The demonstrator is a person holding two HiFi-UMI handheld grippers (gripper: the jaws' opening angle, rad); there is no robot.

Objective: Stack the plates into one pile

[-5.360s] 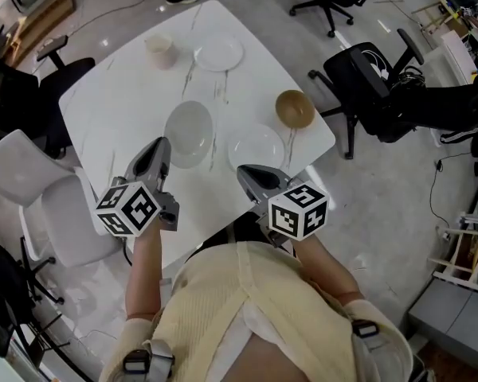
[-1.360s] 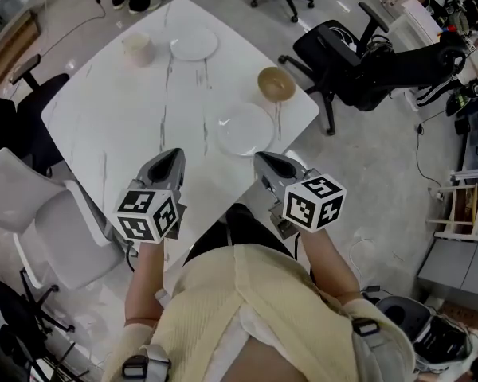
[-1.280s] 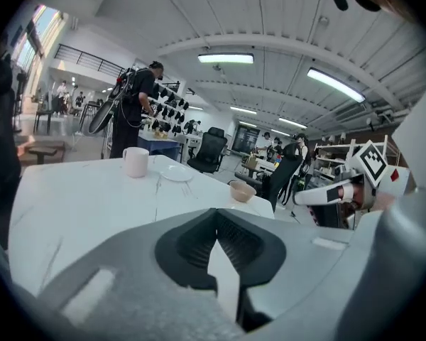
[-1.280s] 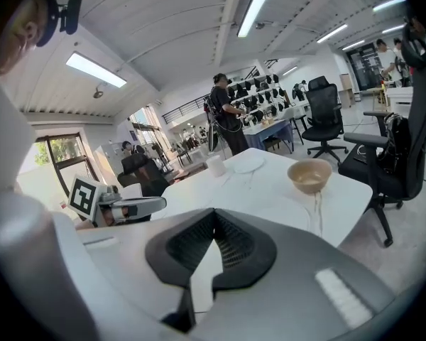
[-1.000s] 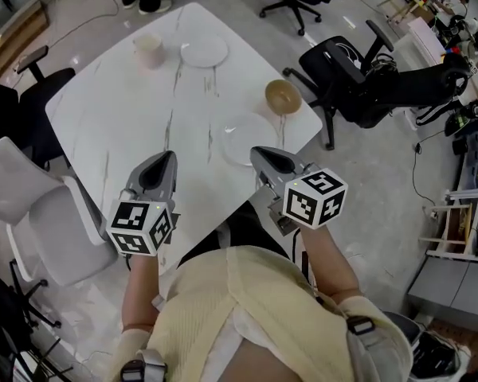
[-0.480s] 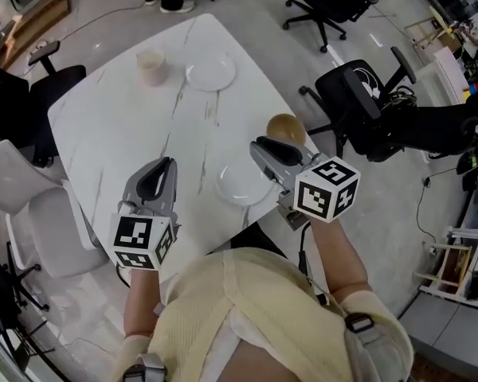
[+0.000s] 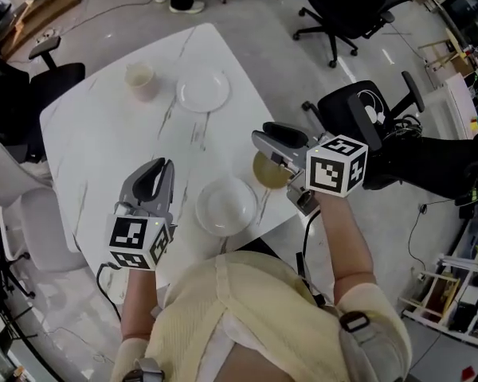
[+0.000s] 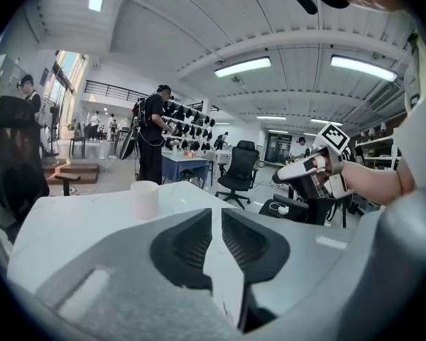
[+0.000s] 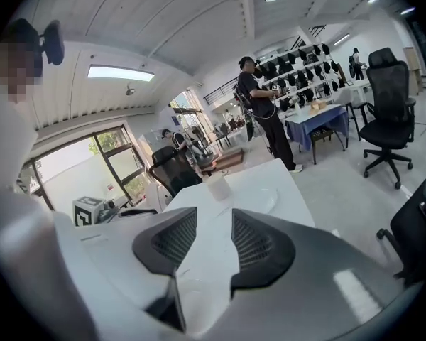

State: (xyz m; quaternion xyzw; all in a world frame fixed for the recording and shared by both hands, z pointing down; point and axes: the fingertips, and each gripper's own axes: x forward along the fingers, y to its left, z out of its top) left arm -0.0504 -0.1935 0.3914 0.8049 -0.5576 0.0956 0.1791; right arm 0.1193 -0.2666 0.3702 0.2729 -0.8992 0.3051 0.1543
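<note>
My left gripper (image 7: 161,167) has just been opening: narrow gap, empty. My right gripper (image 7: 264,134), also opening, stands wide and empty by the tan bowl (image 7: 264,175) at the tabletop's (image 7: 103,134) right edge.

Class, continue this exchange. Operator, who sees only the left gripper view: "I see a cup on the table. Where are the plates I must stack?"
Observer: A far plate lies beside the cup.
Operator: Any other?
Observer: A near plate sits by the table edge closest to the person.
Operator: Is the right tool carrying anything?
Observer: No. The right tool has just been opening its jaws, with nothing between them.
</note>
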